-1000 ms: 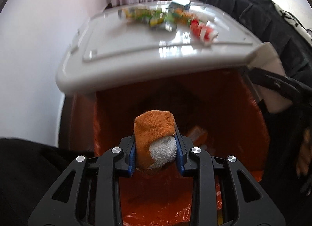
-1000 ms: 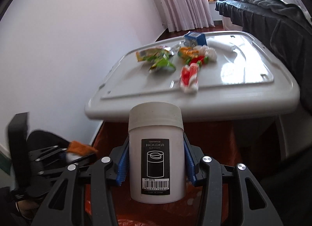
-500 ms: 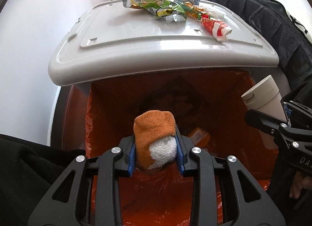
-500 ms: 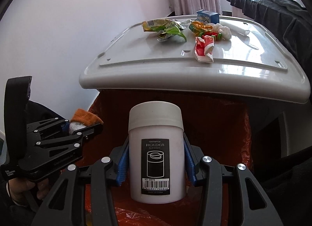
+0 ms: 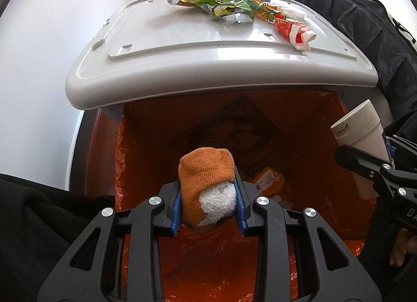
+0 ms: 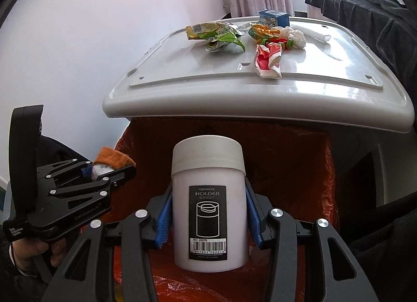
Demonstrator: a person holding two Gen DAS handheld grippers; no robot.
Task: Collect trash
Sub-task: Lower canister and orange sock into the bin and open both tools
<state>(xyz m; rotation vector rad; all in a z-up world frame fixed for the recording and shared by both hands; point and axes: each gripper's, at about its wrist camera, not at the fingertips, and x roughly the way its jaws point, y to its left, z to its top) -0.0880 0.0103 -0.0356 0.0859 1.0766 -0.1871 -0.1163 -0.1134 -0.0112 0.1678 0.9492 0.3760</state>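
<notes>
Bin liner (image 5: 299, 130) nearer than before

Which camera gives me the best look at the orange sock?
The left wrist view: the orange sock sits centred, pinched in the left tongs. The right wrist view shows only its tip at the left edge.

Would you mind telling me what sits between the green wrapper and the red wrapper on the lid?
Bare white lid lies between the green wrapper and the red wrapper; the right wrist view shows it.
</notes>
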